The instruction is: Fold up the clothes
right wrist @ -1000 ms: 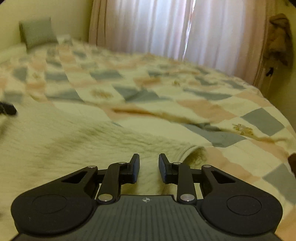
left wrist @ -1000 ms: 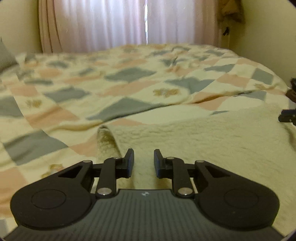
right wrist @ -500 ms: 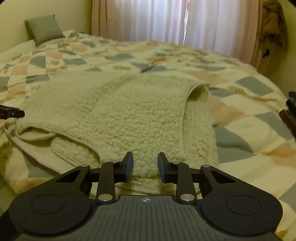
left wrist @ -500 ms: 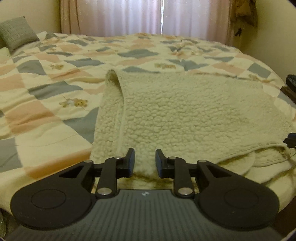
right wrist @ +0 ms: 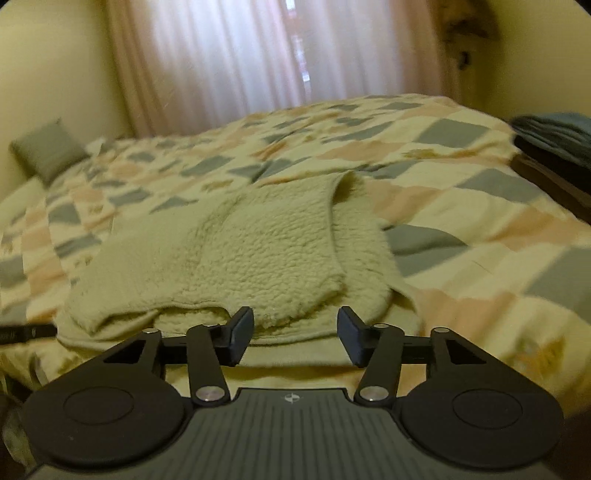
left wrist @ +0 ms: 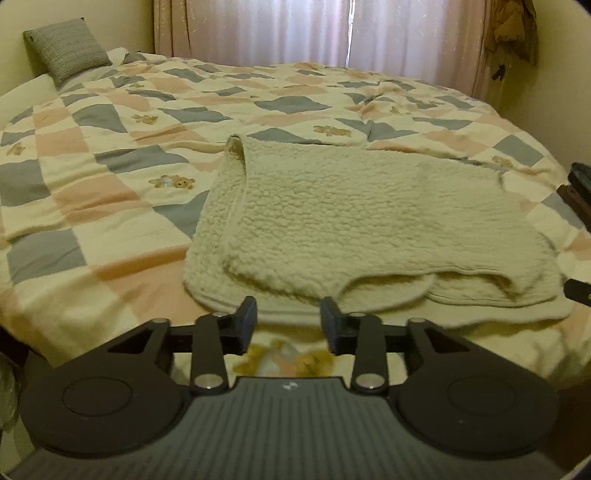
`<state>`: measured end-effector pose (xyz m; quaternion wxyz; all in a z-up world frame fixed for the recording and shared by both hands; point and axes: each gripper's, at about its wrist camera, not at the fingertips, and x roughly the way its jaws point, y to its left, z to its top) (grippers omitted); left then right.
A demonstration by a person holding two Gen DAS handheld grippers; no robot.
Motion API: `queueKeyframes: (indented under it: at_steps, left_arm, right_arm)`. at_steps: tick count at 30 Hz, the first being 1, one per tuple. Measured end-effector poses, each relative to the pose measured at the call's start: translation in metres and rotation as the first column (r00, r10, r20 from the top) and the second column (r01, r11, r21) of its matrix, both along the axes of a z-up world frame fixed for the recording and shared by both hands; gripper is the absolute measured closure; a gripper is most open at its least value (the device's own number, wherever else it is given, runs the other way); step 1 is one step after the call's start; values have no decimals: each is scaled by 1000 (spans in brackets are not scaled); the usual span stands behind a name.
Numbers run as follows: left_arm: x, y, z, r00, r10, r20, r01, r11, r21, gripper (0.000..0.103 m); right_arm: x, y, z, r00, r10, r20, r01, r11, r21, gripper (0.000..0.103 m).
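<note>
A grey cushion (left wrist: 68, 48) leans against the wall at the far left of a bed covered by a patchwork quilt (left wrist: 110, 155) of cream, peach and grey squares. Near the front edge of the bed, in the middle, lies a cream fleece garment (left wrist: 351, 221), folded over on itself so an upper layer rests on a wider lower layer. The left hand-held gripper (left wrist: 289, 320) hangs just short of the garment's near hem, its jaws spread and holding nothing. The right hand-held gripper (right wrist: 295, 334) sits at the garment's right near corner, jaws spread wider, also empty. Pale curtains (left wrist: 314, 33) cover the window behind the bed.
</note>
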<state>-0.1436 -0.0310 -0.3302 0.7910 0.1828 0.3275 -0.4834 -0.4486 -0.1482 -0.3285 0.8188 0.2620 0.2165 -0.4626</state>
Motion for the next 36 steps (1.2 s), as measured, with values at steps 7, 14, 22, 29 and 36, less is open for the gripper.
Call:
queueKeyframes:
  at_steps: [7, 14, 22, 29, 36]
  left_arm:
    - [-31, 24, 20, 999, -4, 53, 4, 1000, -7, 60]
    - [-48, 50, 33, 997, -6, 76, 9, 999, -39, 53]
    - [-60, 76, 38, 995, 2, 95, 4, 998, -60, 51]
    - [-46, 77, 32, 999, -6, 37, 9, 998, -69, 50]
    - [-3, 62, 20, 994, -18, -106, 9, 996, -86, 44]
  right_arm:
    - [-21, 24, 8, 999, -43, 17, 43, 999, -4, 39]
    - [-35, 49, 19, 998, -45, 43, 46, 998, -31, 34]
    - [-40, 72, 27, 998, -27, 54, 30, 998, -56, 30]
    - [-41, 80, 27, 999, -16, 51, 19, 998, -56, 27]
    - [-29, 52, 8, 1000, -22, 9, 22, 1000, 9, 24]
